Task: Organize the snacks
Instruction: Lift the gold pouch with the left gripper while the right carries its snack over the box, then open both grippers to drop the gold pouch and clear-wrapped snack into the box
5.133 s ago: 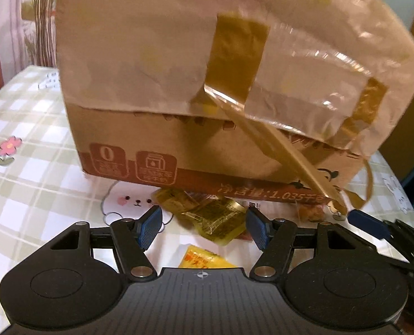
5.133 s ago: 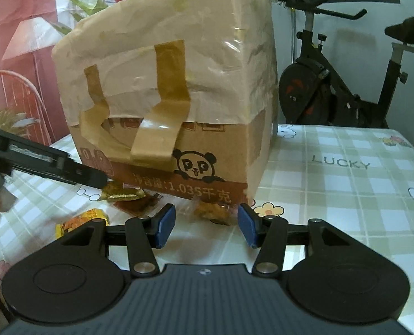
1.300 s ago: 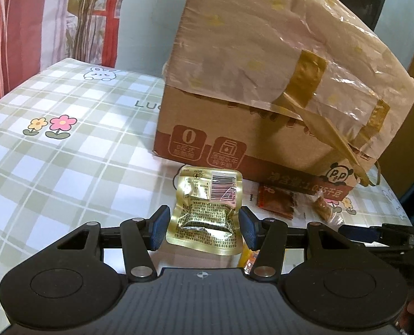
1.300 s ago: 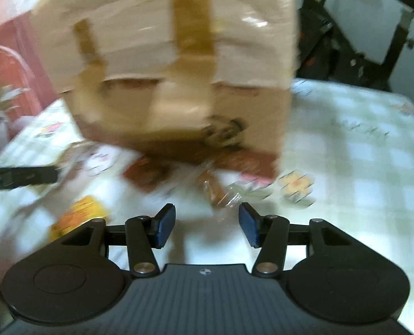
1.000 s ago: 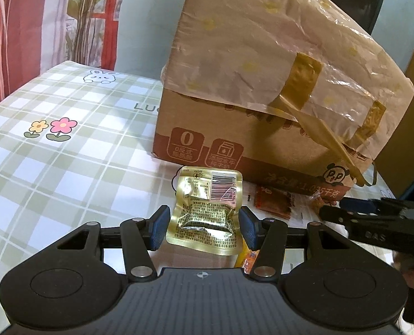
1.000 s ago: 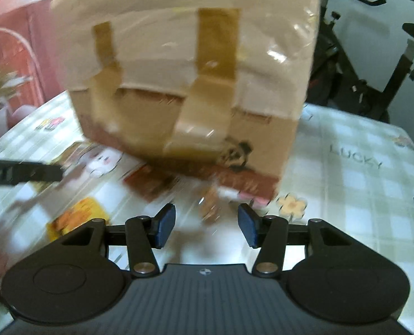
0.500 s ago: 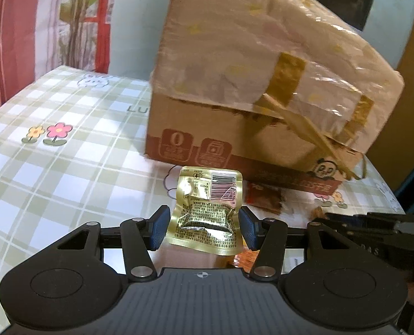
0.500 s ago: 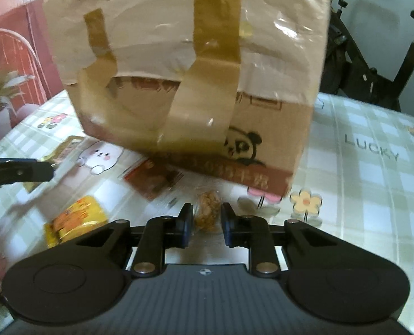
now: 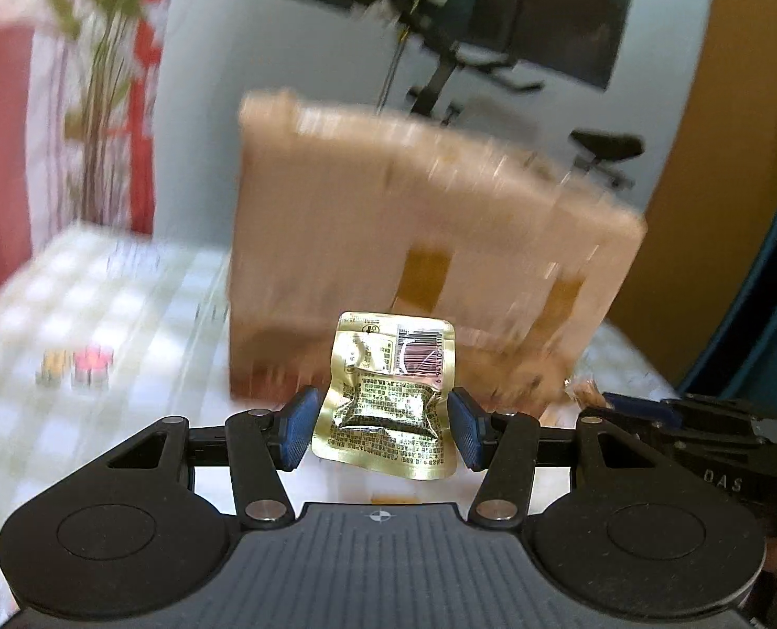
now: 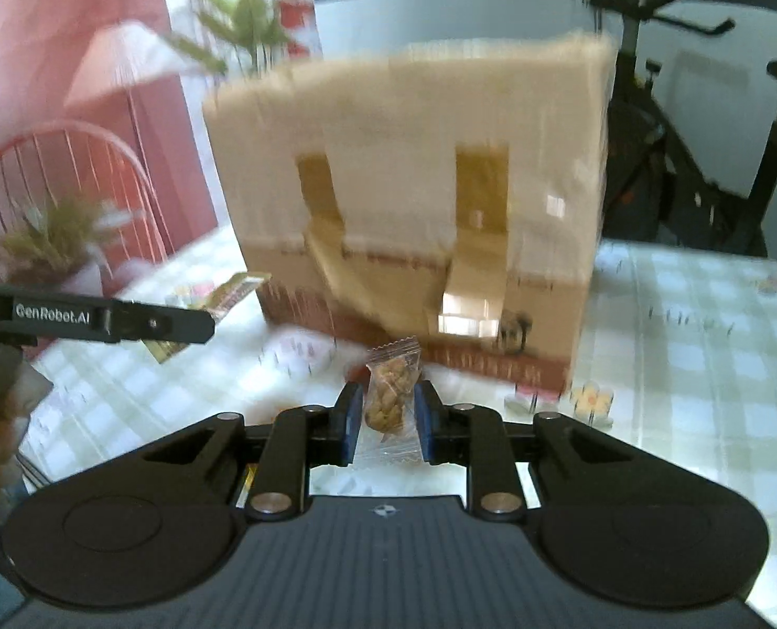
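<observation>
Both tools are lifted clear of the tabletop [image 10: 677, 314], the left tool [image 9: 379, 427] clamped on a gold foil packet [image 9: 388, 398] and the right tool [image 10: 387, 422] on a clear-wrapped snack [image 10: 391, 393], each facing the cardboard box [image 10: 414, 199] at 12 o'clock, so the carrying step seems underway and next calls for reaching over the box top to drop them in.

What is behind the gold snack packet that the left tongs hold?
Behind the gold snack packet in the left tongs stands the taped cardboard box, blurred. The packet covers part of the box's lower front; nothing there can be told.

Lifted well up off the checked tablecloth [image 10: 692, 325] now, both of them: left gripper [image 9: 383, 427] with flat gold foil packet [image 9: 391, 398], right gripper [image 10: 387, 419] freshly clamped onto small clear-wrapped brown snack [image 10: 391, 388]. Taped cardboard box [image 10: 414, 199] farther off.
</observation>
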`<act>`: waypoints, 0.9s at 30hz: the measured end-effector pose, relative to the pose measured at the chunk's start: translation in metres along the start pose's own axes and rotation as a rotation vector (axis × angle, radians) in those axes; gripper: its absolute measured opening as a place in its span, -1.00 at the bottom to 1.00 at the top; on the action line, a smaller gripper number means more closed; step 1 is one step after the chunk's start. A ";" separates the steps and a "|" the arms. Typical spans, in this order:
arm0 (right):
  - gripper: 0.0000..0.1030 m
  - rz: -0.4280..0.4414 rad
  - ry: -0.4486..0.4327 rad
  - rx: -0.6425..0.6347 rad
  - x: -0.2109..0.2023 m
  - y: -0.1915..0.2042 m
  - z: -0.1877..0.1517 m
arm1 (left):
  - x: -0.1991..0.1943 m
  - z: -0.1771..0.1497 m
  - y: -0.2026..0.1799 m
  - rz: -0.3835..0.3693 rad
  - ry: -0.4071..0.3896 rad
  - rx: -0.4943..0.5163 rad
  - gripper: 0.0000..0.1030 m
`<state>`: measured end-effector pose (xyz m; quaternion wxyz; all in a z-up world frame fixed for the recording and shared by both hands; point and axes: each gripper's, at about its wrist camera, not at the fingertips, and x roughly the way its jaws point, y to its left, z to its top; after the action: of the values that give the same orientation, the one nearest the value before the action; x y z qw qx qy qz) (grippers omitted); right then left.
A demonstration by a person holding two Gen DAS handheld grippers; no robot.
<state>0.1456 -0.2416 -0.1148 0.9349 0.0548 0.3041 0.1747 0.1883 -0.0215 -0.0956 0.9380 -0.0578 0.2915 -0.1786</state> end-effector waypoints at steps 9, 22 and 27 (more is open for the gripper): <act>-0.54 0.013 -0.227 -0.039 -0.035 0.000 0.071 | -0.009 0.087 -0.023 -0.039 -0.197 0.054 0.10; -0.54 -0.149 -0.203 -0.100 0.034 -0.027 0.155 | 0.075 0.142 -0.022 0.116 -0.133 0.038 0.12; -0.44 -0.185 -0.176 -0.078 0.041 -0.034 0.147 | 0.074 0.135 -0.011 0.126 -0.111 0.035 0.37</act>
<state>0.2726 -0.2580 -0.0255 0.9715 0.0053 0.2175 0.0942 0.3185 -0.0588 -0.0215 0.9629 -0.0328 0.2390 -0.1207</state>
